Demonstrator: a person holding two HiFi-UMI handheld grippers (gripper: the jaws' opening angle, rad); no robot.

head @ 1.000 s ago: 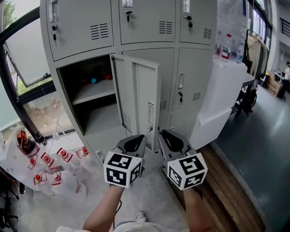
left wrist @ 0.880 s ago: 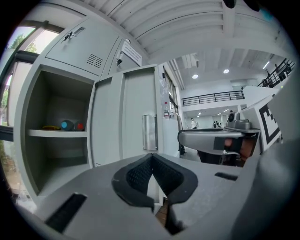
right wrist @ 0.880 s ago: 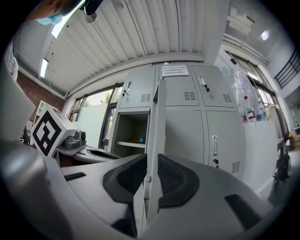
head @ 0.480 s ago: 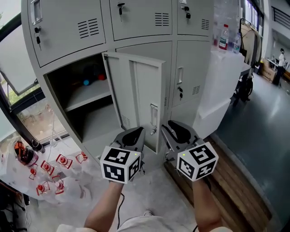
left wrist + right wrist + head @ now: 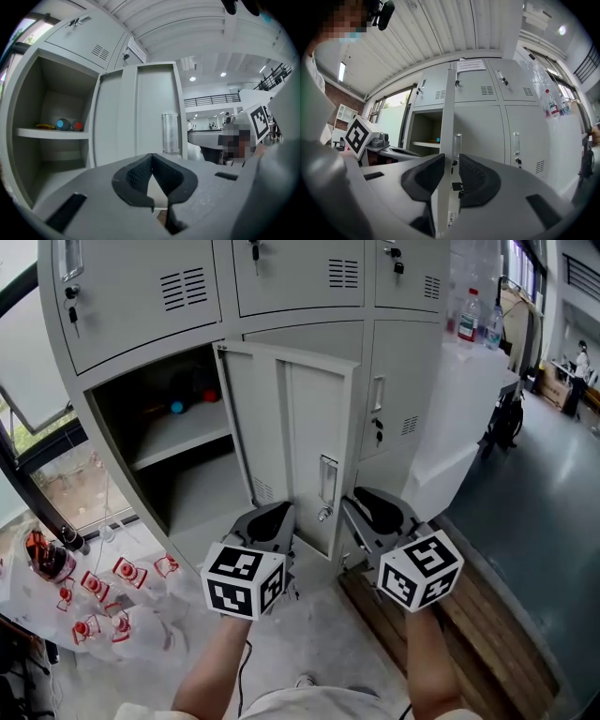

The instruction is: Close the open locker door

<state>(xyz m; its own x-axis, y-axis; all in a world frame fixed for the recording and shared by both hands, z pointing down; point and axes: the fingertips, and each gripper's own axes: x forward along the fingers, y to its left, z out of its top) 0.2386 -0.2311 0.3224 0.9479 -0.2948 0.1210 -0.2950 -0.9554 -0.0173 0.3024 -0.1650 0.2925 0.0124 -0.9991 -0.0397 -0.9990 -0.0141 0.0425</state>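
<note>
The open locker door point(image 5: 291, 427) is grey and stands swung out from the middle compartment point(image 5: 178, 484), with its recessed handle point(image 5: 327, 479) near the free edge. My left gripper point(image 5: 267, 519) is low in front of the door's inner face point(image 5: 140, 112), and its pads meet at the tip, so it is shut on nothing point(image 5: 152, 155). My right gripper point(image 5: 373, 507) is beside the free edge. Its jaws have just been opening, and the door's edge point(image 5: 447, 117) shows between them point(image 5: 451, 161) with a gap on the right side.
A shelf inside the open compartment holds small blue and red things point(image 5: 178, 408). Shut lockers point(image 5: 403, 381) stand to the right. A white counter point(image 5: 469, 399) carries bottles point(image 5: 469, 315). Clear bags of red-capped items point(image 5: 94, 587) lie on the floor at left. Wooden boards point(image 5: 469, 643) run along the right.
Both grippers have moved closer to the door's lower free edge. The right gripper now sits further right, level with that edge. The door looks to stand at the same angle.
</note>
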